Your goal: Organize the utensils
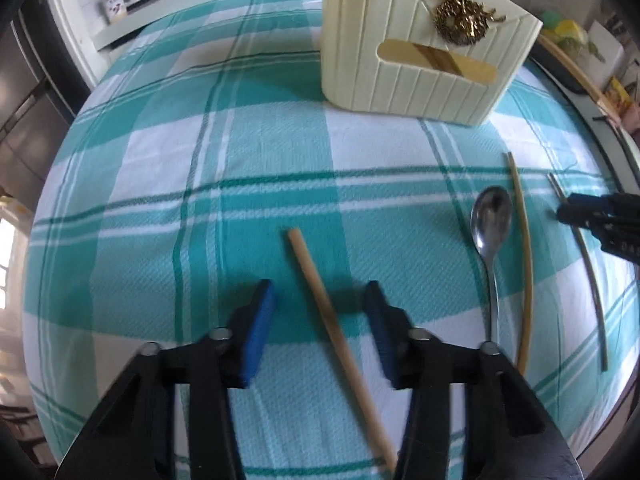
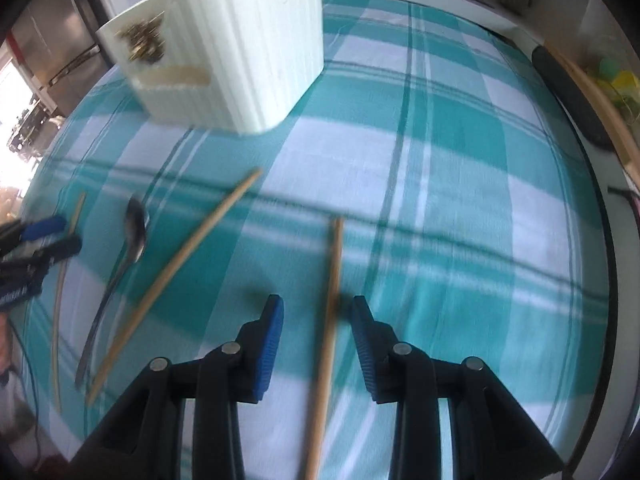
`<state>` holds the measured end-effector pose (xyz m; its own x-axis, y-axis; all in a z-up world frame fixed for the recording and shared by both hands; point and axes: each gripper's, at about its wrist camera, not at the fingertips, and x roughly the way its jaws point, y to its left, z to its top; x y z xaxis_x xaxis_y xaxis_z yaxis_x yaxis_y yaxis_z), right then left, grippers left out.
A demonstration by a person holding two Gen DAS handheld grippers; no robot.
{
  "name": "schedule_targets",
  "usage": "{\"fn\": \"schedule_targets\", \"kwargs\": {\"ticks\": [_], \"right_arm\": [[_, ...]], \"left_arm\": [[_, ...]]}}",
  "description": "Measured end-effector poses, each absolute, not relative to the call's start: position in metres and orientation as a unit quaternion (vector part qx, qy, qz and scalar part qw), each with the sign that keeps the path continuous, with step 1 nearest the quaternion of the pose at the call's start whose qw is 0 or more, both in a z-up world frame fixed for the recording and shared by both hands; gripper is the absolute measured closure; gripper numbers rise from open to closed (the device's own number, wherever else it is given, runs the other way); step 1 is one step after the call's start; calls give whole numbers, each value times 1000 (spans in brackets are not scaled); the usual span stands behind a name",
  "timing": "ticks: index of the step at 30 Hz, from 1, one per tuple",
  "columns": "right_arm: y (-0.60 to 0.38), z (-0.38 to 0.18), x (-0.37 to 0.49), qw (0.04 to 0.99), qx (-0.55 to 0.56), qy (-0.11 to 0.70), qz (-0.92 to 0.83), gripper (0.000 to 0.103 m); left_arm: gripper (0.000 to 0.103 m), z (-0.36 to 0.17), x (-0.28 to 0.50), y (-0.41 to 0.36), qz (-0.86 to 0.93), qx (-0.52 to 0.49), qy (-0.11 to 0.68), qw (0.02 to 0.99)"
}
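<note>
Both tongs are released, the left tongs (image 1: 320, 300) and right tongs (image 2: 318, 316) each straddling a light, stiff chopstick (image 1: 332, 316) lying toward twelve o'clock on the counter (image 1: 260, 160); I would take it mid-shaft.

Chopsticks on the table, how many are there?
3 loose chopsticks: one between the left gripper's open jaws, one right of the spoon, one between the right gripper's jaws. Some may hide inside the cream holder.
</note>
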<state>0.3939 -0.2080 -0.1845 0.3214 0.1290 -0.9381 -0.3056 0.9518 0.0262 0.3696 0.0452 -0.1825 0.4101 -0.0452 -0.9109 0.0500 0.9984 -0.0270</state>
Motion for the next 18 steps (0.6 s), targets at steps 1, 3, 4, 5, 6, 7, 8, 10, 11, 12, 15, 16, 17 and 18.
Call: {"fn": "schedule_targets", "kwargs": {"ticks": [1, 3, 4, 5, 6, 7, 8, 10, 11, 12, 15, 16, 17, 18], "right_arm": [[-208, -185, 399, 810, -74, 566, 134, 68], [-207, -185, 405, 815, -78, 561, 125, 95], [-208, -184, 407, 816, -76, 560, 122, 97], [-209, -184, 407, 817, -71, 560, 123, 97], [-211, -182, 407, 819, -63, 557, 123, 97], [-212, -179, 405, 821, -58, 554, 125, 97], [-214, -174, 403, 827, -49, 546, 129, 97], [-219, -154, 392, 841, -33, 522, 139, 97], [-220, -146, 387, 846, -30, 513, 142, 97], [-222, -135, 381, 852, -25, 503, 146, 97], [-228, -97, 359, 869, -13, 468, 159, 97], [-229, -84, 352, 874, -10, 457, 164, 97], [-230, -74, 345, 878, -9, 448, 167, 97], [-230, -62, 337, 883, -10, 436, 171, 97]], "left_arm": [[84, -182, 371, 46, -28, 1, 540, 841], [93, -182, 371, 45, -31, -5, 534, 845], [96, -182, 371, 45, -33, -10, 530, 848], [97, -182, 371, 46, -35, -15, 525, 850], [98, -182, 372, 47, -38, -20, 522, 852], [98, -180, 371, 49, -40, -27, 519, 854], [98, -176, 367, 51, -42, -34, 511, 858], [98, -162, 359, 56, -45, -45, 491, 869], [98, -152, 355, 58, -47, -50, 479, 875], [98, -143, 350, 61, -50, -54, 469, 880], [98, -111, 335, 67, -63, -64, 435, 896], [98, -100, 329, 69, -67, -67, 424, 901], [98, -88, 323, 71, -73, -70, 412, 906], [98, -78, 317, 72, -77, -73, 402, 910]]}}
